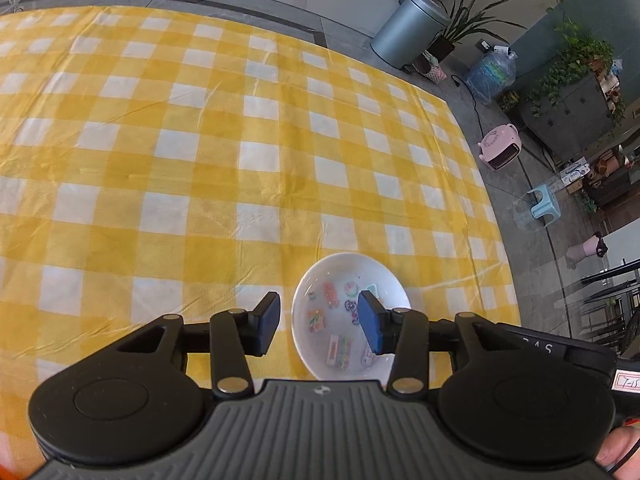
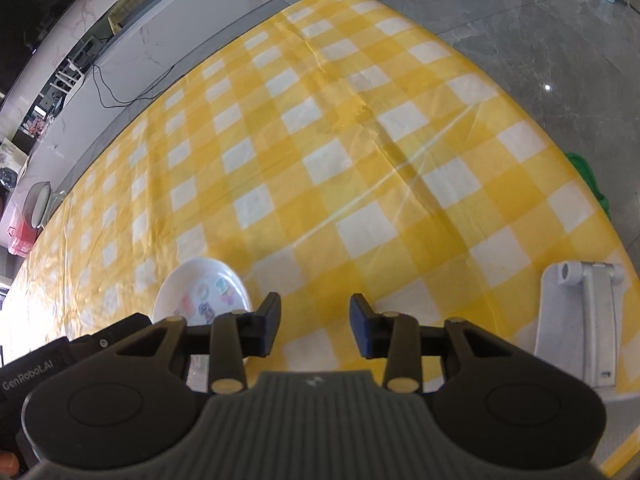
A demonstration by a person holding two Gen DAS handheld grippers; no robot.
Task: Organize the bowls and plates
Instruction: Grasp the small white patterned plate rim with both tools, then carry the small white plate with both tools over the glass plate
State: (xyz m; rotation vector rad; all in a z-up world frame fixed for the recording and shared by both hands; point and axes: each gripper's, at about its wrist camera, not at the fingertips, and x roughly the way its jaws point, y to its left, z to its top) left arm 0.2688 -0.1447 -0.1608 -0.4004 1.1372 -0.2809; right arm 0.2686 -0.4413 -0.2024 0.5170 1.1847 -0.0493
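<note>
A white bowl (image 1: 344,276) with colourful pictures inside sits on the yellow-and-white checked cloth (image 1: 200,140), near its right edge. My left gripper (image 1: 320,300) straddles the bowl's left rim. One blue pad stands outside the rim and the other over the bowl's inside, and neither presses on the rim. In the right wrist view the same bowl (image 2: 200,280) lies to the left of my right gripper (image 2: 316,302). That gripper hangs open over bare cloth with nothing between its fingers. The left gripper's black body (image 2: 40,364) shows at the lower left there.
A silver metal stand (image 2: 576,320) rises from the cloth just right of my right gripper. The table's right edge drops to a grey floor with a grey bin (image 1: 408,28), a pink heater (image 1: 502,148) and a blue stool (image 1: 544,200). Something green (image 2: 584,168) lies past the edge.
</note>
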